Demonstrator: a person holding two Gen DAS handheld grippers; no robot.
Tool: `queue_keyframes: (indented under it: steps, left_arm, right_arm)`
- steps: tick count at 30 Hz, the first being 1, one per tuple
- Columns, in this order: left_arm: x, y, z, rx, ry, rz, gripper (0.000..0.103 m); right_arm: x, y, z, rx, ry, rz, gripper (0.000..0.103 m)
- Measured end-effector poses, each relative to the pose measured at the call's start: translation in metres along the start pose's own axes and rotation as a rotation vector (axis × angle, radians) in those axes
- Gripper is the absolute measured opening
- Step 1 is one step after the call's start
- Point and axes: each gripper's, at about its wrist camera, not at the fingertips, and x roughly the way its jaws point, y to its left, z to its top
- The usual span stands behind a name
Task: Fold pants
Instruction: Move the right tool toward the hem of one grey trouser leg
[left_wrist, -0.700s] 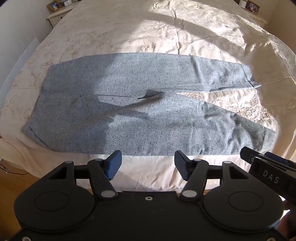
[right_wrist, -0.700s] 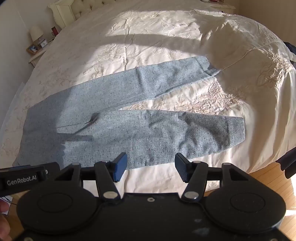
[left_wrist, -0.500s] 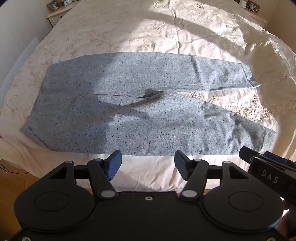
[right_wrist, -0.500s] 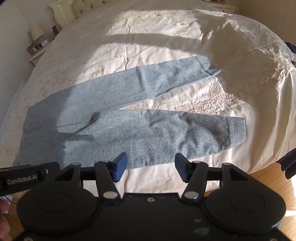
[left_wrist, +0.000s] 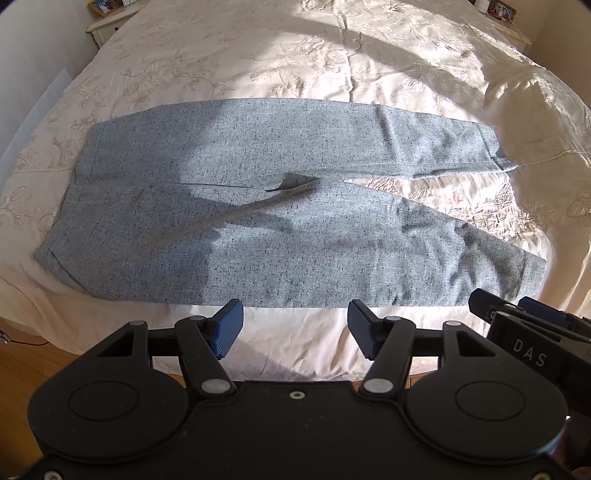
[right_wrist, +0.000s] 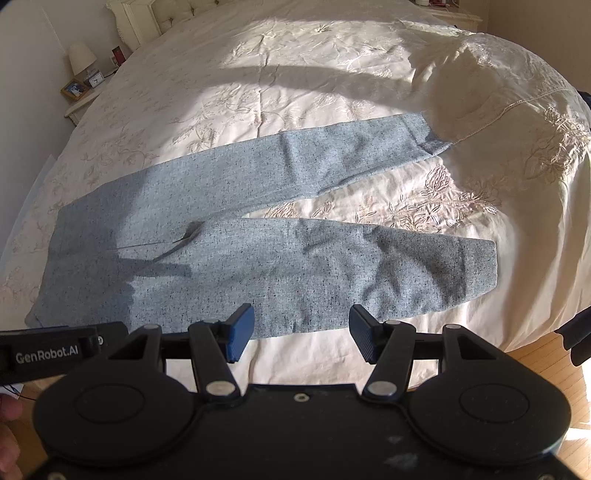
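Bedroom setup: cream embroidered bedspread (left_wrist: 369, 55) over a wide bed, wood floor at the near edge, strong sun and hard shadows across everything.

Nearest first. Left gripper (left_wrist: 295, 328) hangs over the near bed edge, jaws spread wide, nothing between them. Right gripper (right_wrist: 301, 334) sits just beside it, also spread wide and empty. Both tilted down at the cloth, neither touching it.

Pants (left_wrist: 277, 236) lie flat just beyond the fingertips: grey flecked fabric, waistband to the left, legs running right in a shallow V. Near leg (right_wrist: 369, 269) sits close to the bed edge. Far leg (right_wrist: 295, 162) angles away, its cuff tucked against a bedspread ridge. Small raised pucker at the crotch (left_wrist: 291, 186).

Handling guess: light, fully limp woven cloth, no stiffness, not fragile. It will sag and drag between pinch points, so it needs two grips at once. Soft bedding underneath means the pads may catch the bedspread too; pinch shallow, at an edge.

Likely holds: near-leg cuff with the right, near waistband corner with the left, then carry the near leg over the far one.

Beyond: nightstand (right_wrist: 79, 101) with a lamp and frames, upper left.
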Motion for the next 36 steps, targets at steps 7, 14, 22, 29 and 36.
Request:
queue_keyframes:
  steps: [7,14,22,29,36]
  left_arm:
    - [0.000,0.003,0.001,0.007,-0.035,0.008,0.064]
    - [0.005,0.015,0.009,0.019,-0.032,-0.006,0.064]
    - [0.028,0.034,0.029,0.056,0.034,-0.033,0.064]
    - [0.048,0.050,0.055,0.065,0.017,-0.041,0.064]
    - [0.064,0.038,0.070,0.111,0.029,-0.048,0.061]
  right_arm:
    - [0.003,0.001,0.001,0.003,-0.027,-0.003,0.060]
    - [0.011,0.006,0.004,0.033,-0.051,0.017,0.060]
    - [0.035,0.015,0.011,0.062,0.022,-0.059,0.060]
    - [0.052,0.012,0.021,0.010,-0.007,-0.200,0.059]
    - [0.056,-0.027,0.027,0.060,-0.058,-0.336,0.058]
